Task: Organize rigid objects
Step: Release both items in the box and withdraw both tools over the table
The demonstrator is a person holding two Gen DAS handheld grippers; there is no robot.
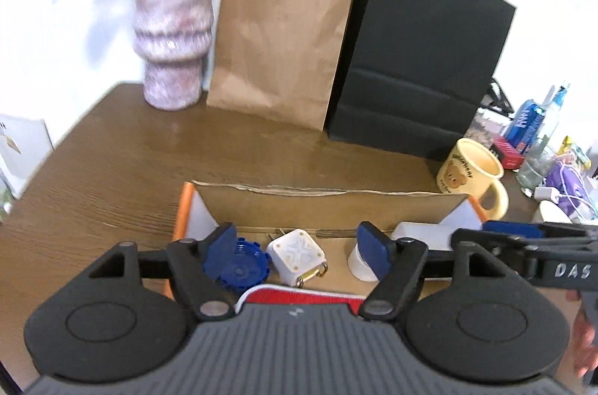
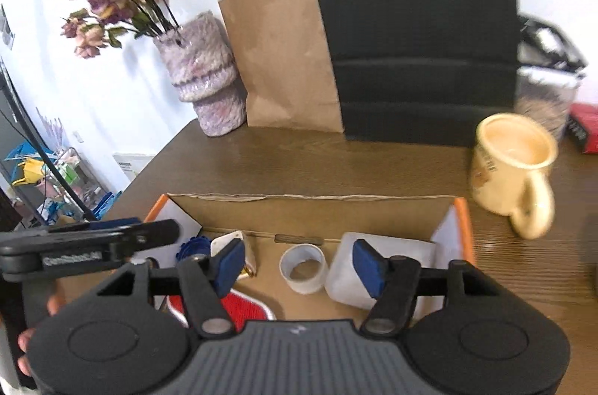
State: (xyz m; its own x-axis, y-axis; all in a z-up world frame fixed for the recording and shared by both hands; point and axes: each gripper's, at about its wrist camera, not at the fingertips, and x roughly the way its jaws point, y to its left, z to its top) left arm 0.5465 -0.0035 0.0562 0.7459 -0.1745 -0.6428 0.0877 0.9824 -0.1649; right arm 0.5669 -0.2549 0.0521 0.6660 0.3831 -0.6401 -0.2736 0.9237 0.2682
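Left wrist view: left tool (image 1: 301, 251) released, fingers spread over cardboard box (image 1: 329, 204) on desk (image 1: 112, 170). Box holds blue cap (image 1: 239, 264), white charger (image 1: 297, 255), white tape roll (image 1: 357, 264). Cream mug (image 1: 472, 172) beside box.

Right wrist view: right tool (image 2: 301, 266) released, empty, above same box (image 2: 310, 212); tape roll (image 2: 303, 268) between fingers, white container (image 2: 347, 268) touching right pad; red patch (image 2: 243, 309) near.

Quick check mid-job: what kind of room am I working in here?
Probably a home, at a cluttered wooden table: a vase of dried flowers, paper shopping bags, and a bear mug beside the cardboard box.
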